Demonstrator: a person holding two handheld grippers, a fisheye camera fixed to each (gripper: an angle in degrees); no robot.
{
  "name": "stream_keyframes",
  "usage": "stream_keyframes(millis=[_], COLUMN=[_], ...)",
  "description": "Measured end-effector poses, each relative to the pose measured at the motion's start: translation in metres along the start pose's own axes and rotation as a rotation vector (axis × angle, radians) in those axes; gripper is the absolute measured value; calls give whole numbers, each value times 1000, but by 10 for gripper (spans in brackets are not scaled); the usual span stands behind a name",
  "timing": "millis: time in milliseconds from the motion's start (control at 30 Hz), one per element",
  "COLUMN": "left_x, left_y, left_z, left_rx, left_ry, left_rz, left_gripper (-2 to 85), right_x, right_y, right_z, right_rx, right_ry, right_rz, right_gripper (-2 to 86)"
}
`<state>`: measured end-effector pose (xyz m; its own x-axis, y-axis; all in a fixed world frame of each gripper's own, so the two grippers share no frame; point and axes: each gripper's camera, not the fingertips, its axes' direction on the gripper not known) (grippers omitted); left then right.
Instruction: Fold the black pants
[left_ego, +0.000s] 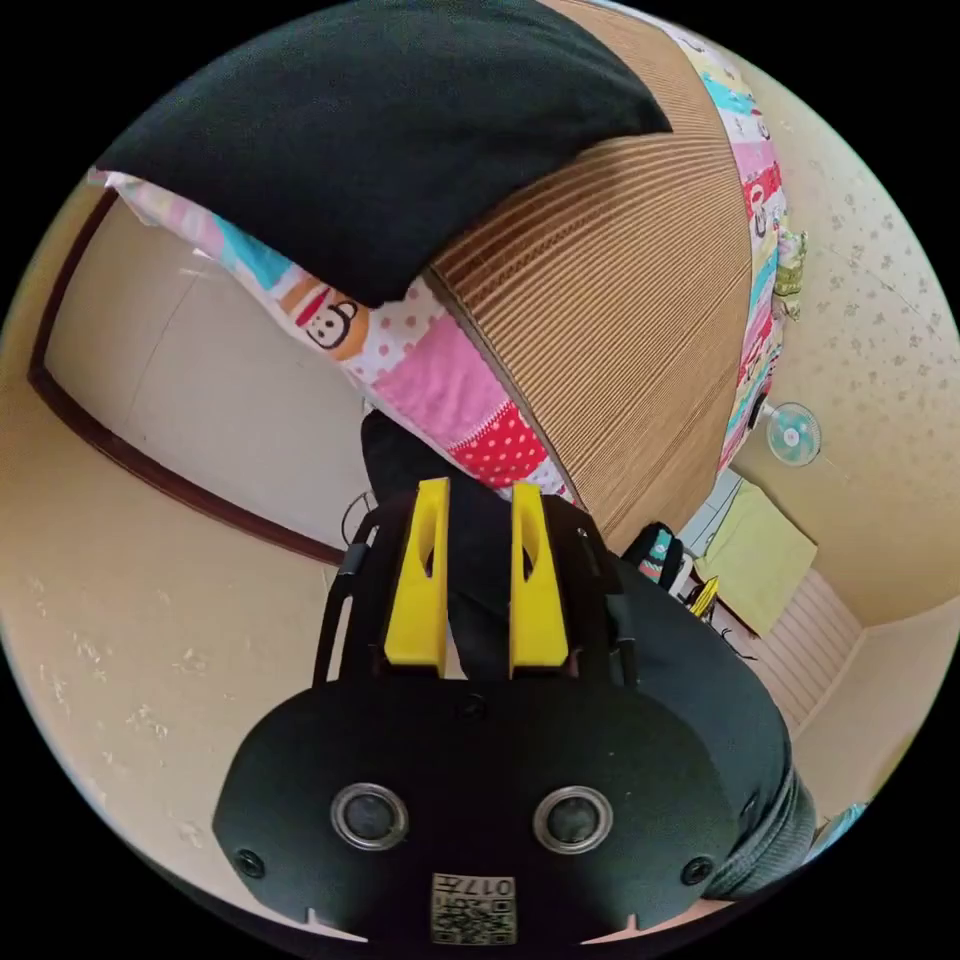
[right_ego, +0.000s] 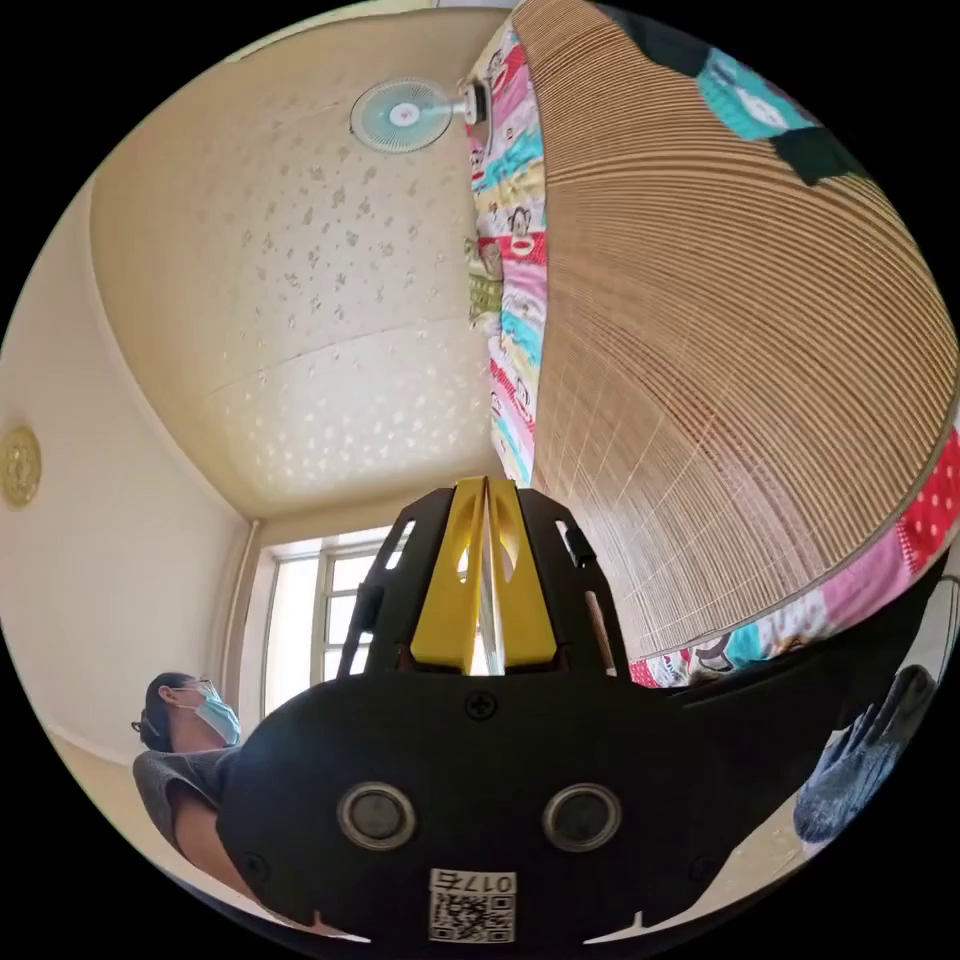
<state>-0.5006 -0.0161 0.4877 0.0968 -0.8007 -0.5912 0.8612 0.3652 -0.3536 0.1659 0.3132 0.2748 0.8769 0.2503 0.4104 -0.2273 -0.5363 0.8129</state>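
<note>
Bamboo mat (left_ego: 620, 330) covers the bed, with black pants (left_ego: 380, 140) lying at its edge. Your left gripper (left_ego: 478, 580) clamps dark pants fabric; your right gripper (right_ego: 487, 575) is closed, holding nothing visible.

Bright, even daylight comes from the window (right_ego: 330, 610). Fisheye bending curves every edge. Both views stay sharp, with soft shadows.

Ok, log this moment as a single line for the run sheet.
left gripper: jaws shut on black cloth pants | right gripper: jaws shut, nothing visibly held | surface: ribbed woven bamboo mat over patchwork cartoon-print bedsheet
</note>
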Motion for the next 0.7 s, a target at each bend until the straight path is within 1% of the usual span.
stream_keyframes(millis=[67, 133, 167, 200, 233, 267, 333, 367, 433, 467, 567, 633, 667, 700], left_x=[-7, -9, -10, -16, -28, -35, -68, -75, -99, -104, -135, -157, -161, -167], left_y=[-5, -7, -5, -2, -2, -3, -12, -13, -9, -8, -7, -7, -3, 6], left_z=[-32, -75, -87, -109, -129, -136, -155, -158, -166, -166, -153, -138, -139, -142], left_rx=[101, 266, 324, 438, 519, 542, 546, 544, 557, 564, 575, 603, 615, 617], left_ry=[-9, -111, -126, -122, -77, -49, 2, -7, -52, -41, 173, 402, 425, 436], left_rz=[8, -17, -39, -96, -160, -192, -324, -359, -512, -538, -564, -573, -601, -670], left_gripper=[117, 128, 130, 130, 131, 132, 136, 140, 152, 155, 158, 157, 139, 104], right_x=[-15, -26, -32, -34, -37, -39, -40, -39, -35, -31, -18, -8, -2, 0], right_y=[-3, -3, -2, -1, 0, 2, 4, 6, 7, 8, 8, 5, 3, 1], right_z=[5, -3, -14, -20, -34, -48, -68, -79, -92, -99, -112, -118, -121, -122], right_rx=[-26, -3, 27, 45, 83, 123, 173, 198, 223, 238, 281, 316, 346, 361], right_ry=[16, 4, -14, -25, -39, -44, -38, -31, -28, -34, -79, -131, -182, -210], right_rz=[-43, -63, -71, -73, -74, -73, -68, -60, -38, -19, 19, 51, 68, 73], right_gripper=[6, 6, 6, 6, 5, 5, 4, 4, 3, 3, 3, 3, 3, 3])
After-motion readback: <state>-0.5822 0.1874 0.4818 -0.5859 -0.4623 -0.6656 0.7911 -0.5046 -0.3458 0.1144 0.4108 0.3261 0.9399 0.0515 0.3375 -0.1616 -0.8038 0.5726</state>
